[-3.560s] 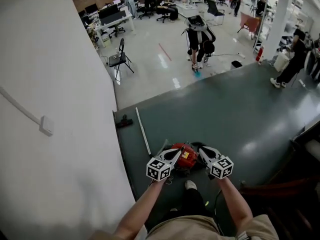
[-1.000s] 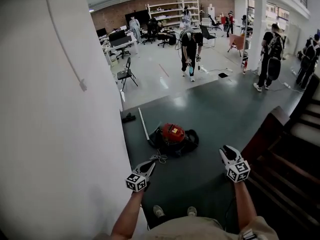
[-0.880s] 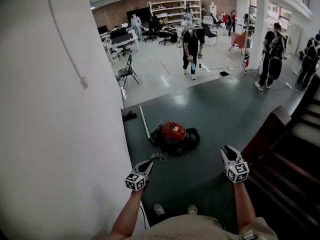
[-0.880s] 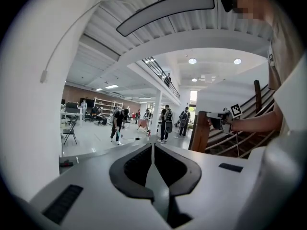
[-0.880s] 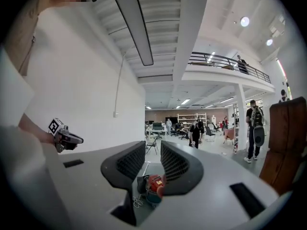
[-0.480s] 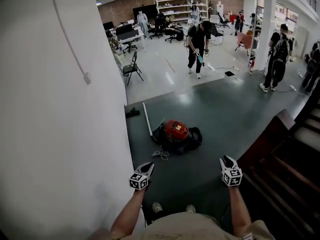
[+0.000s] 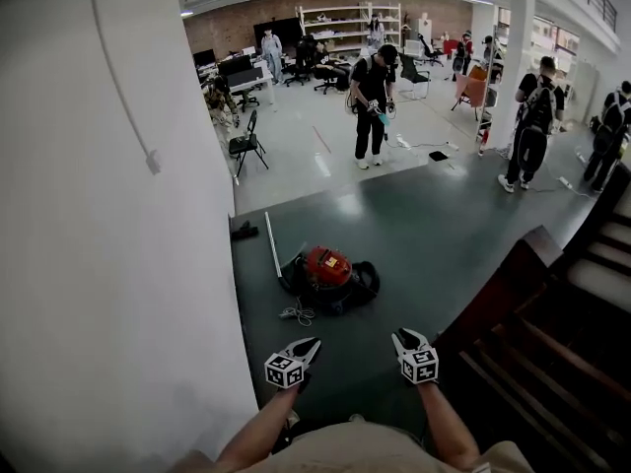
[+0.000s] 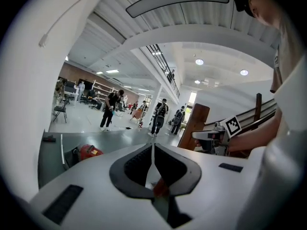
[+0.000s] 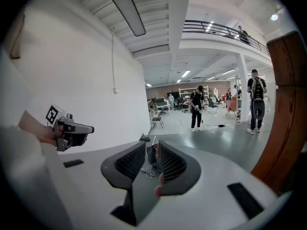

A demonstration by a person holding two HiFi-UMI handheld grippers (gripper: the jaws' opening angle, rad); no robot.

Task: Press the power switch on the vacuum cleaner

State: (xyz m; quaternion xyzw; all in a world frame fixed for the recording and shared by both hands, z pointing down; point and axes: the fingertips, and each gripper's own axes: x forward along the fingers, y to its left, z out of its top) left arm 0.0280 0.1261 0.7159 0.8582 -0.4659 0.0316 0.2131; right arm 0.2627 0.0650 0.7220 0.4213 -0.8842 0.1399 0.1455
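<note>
The red vacuum cleaner (image 7: 325,267) lies on the dark green floor by the white wall, well ahead of both grippers. It shows small at the lower left of the left gripper view (image 8: 88,151) and through the jaw gap of the right gripper view (image 9: 151,154). My left gripper (image 7: 314,343) is held low near my body, its jaws shut together with nothing in them (image 8: 152,153). Level with it to the right, my right gripper (image 7: 402,335) has its jaws parted by a narrow gap and holds nothing (image 9: 152,158). Neither touches the vacuum.
A metal wand (image 7: 271,246) and a coiled cable (image 7: 294,314) lie beside the vacuum. The white wall (image 7: 118,264) rises at my left. A wooden stair rail (image 7: 513,284) and steps are at my right. Several people stand on the far floor, near a black chair (image 7: 242,141).
Earlier both grippers were down at the vacuum. Since then they have drawn back and risen away from it, and in the last half second they have moved closer together.
</note>
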